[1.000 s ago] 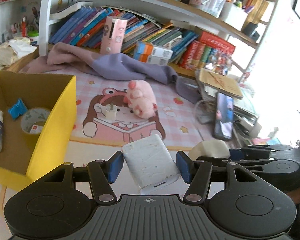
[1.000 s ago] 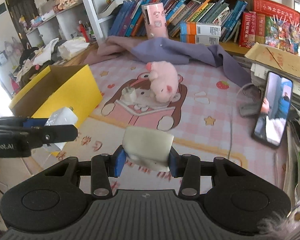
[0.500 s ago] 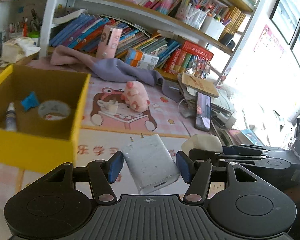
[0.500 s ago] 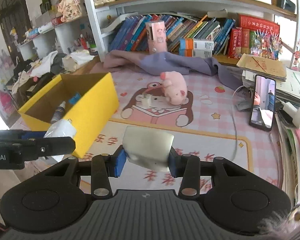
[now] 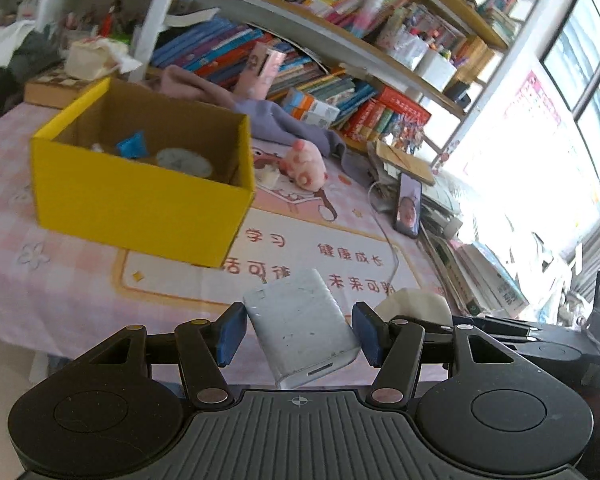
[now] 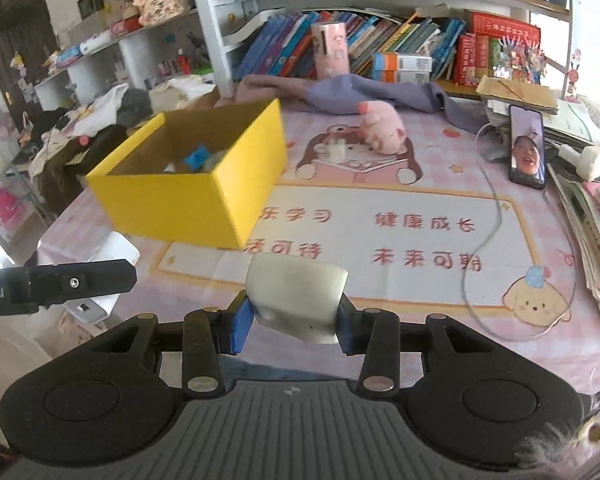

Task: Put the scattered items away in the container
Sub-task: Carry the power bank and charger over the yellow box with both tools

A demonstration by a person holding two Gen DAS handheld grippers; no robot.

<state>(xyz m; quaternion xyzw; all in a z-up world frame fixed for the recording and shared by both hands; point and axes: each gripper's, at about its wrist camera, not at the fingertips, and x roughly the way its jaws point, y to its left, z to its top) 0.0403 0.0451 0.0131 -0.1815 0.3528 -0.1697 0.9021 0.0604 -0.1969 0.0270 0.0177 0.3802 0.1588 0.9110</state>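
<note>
Between the blue pads of the left hand-held gripper (image 5: 298,338) a white charger block (image 5: 300,330) is held, tilted, its surface speckled and scuffed, with a small port on the near end. The jaws are partly closed and are pressed on its two sides. By the right hand-held gripper (image 6: 296,320) a pale, cream-coloured soft lump (image 6: 296,300) is clamped; its jaws are nearly closed, and the lump is squeezed narrower at the bottom than at the top.

Ahead of both grippers a counter (image 6: 380,288) is seen, covered by a pink checked mat with cartoon figures and red Chinese characters. Further ahead, a pink plush toy (image 6: 380,128) and a small white plug (image 6: 337,150) are lying on the mat, and a phone (image 6: 527,151) is propped to the right. Behind them, shelves full of books (image 6: 400,40) and a purple cloth (image 6: 360,94) are visible.

Ahead and to the left of the grippers a yellow box (image 5: 140,200) is placed on the counter. Inside it a blue item (image 5: 132,145) and a roll of tape (image 5: 184,162) are seen.
</note>
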